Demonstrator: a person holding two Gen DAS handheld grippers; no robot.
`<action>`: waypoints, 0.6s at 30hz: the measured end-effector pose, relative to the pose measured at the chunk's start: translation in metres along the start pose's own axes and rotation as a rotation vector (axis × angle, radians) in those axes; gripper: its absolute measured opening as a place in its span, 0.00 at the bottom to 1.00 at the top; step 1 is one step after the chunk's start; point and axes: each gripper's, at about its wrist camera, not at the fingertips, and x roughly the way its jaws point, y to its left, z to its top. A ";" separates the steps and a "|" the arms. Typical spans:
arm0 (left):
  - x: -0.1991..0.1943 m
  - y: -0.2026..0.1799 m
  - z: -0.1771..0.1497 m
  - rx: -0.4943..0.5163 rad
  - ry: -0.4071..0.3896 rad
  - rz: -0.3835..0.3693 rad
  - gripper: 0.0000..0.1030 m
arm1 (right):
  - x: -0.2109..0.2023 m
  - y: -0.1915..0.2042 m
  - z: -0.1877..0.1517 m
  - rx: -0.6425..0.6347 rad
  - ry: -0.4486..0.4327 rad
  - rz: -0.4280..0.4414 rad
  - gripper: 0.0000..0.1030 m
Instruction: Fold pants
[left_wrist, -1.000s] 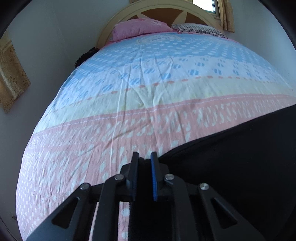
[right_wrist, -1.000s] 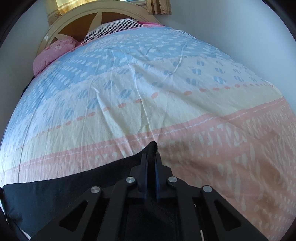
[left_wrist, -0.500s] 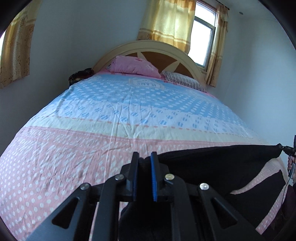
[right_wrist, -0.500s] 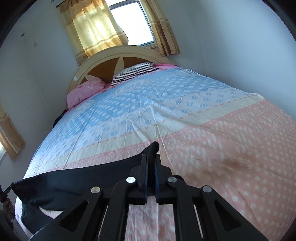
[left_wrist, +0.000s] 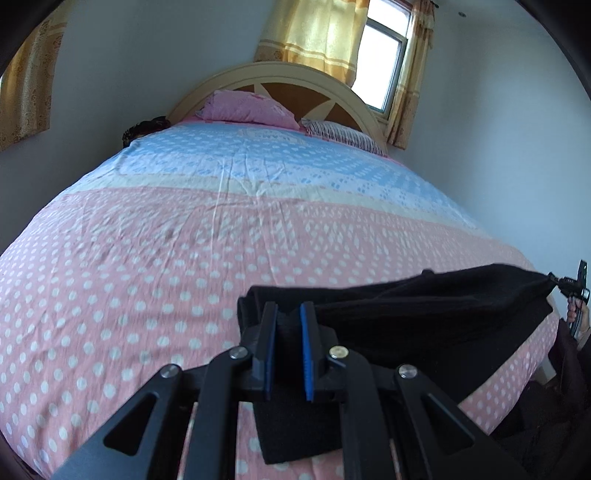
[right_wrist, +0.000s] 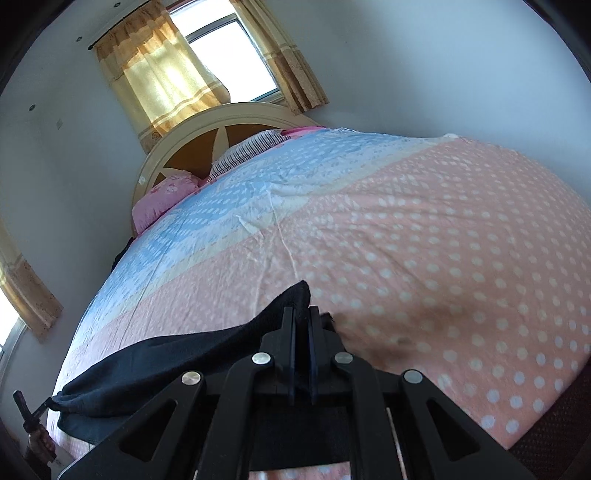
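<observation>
While both grippers pinched black pants (left_wrist: 424, 314), the cloth hung stretched between them over the near, 6 o'clock end of the bed (left_wrist: 184, 240). Left gripper (left_wrist: 289, 317): blue-padded fingers closed on one corner. Right gripper (right_wrist: 301, 317): fingers pressed together on the other corner. Pillows (left_wrist: 251, 109) lay at 12 o'clock, against the headboard (right_wrist: 177, 147).

I am logging colours: pants (left_wrist: 436, 314) showing plain black; bed sheet (left_wrist: 155, 258) showing pink with white dots, then cream and blue bands; pillow (left_wrist: 247, 109) showing pink; second pillow (left_wrist: 343, 134) showing dark-and-white stripes; curtains (right_wrist: 162, 74) glowing yellow-gold; left gripper (left_wrist: 289, 325) pads (left_wrist: 306, 354) showing blue.
</observation>
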 end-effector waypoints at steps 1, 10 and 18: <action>0.001 -0.002 -0.005 0.014 0.007 0.009 0.12 | 0.000 -0.005 -0.004 0.010 0.014 0.001 0.05; -0.004 -0.010 -0.018 0.088 -0.007 0.056 0.15 | -0.047 -0.002 -0.015 0.005 -0.022 -0.134 0.61; -0.008 -0.009 -0.024 0.078 -0.025 0.067 0.20 | -0.060 0.161 -0.048 -0.470 0.043 0.051 0.61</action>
